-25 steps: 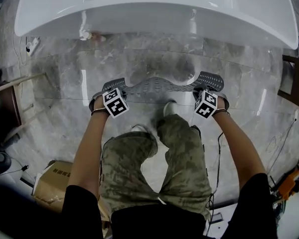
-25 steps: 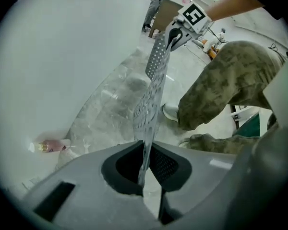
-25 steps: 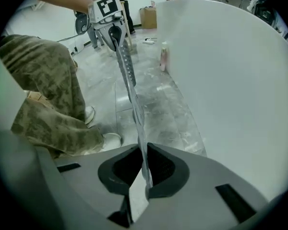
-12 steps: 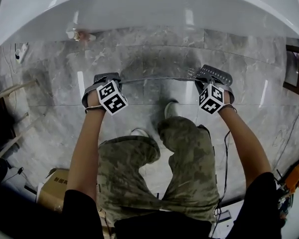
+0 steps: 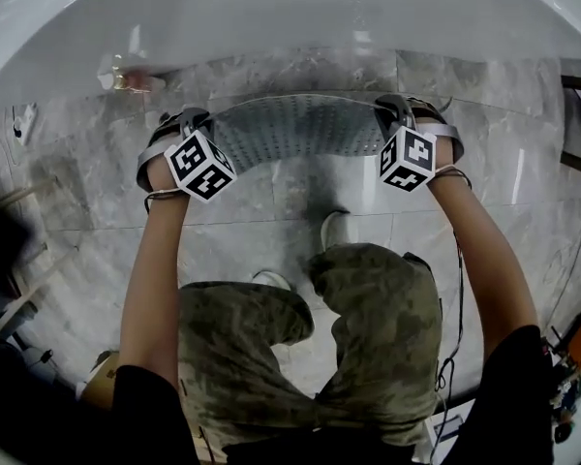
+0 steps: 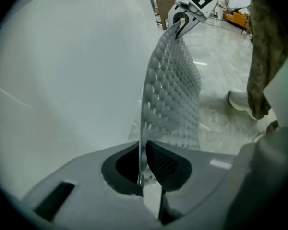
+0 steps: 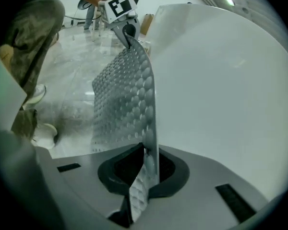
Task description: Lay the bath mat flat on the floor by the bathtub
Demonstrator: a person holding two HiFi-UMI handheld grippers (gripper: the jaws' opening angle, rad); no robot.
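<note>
A grey, studded, perforated bath mat (image 5: pixel 295 129) hangs stretched between my two grippers, just in front of the white bathtub (image 5: pixel 271 13). My left gripper (image 5: pixel 174 124) is shut on the mat's left end, and the mat (image 6: pixel 170 95) runs from its jaws toward the other gripper. At the mat's right end my right gripper (image 5: pixel 397 114) is shut on it, with the mat (image 7: pixel 127 99) standing on edge beside the tub wall (image 7: pixel 221 80). The mat's lower edge hangs above the marble floor (image 5: pixel 271 211).
The person's legs in camouflage trousers (image 5: pixel 368 337) and white shoes (image 5: pixel 331 226) stand just behind the mat. A tap fitting (image 5: pixel 126 77) shows under the tub's rim at left. A cardboard box (image 5: pixel 97 390) and cables (image 5: pixel 562 289) lie at the sides.
Both grippers have moved forward and down toward the tub with the mat. The mat, seen nearly edge-on before, now shows its broad studded face spread between them.
</note>
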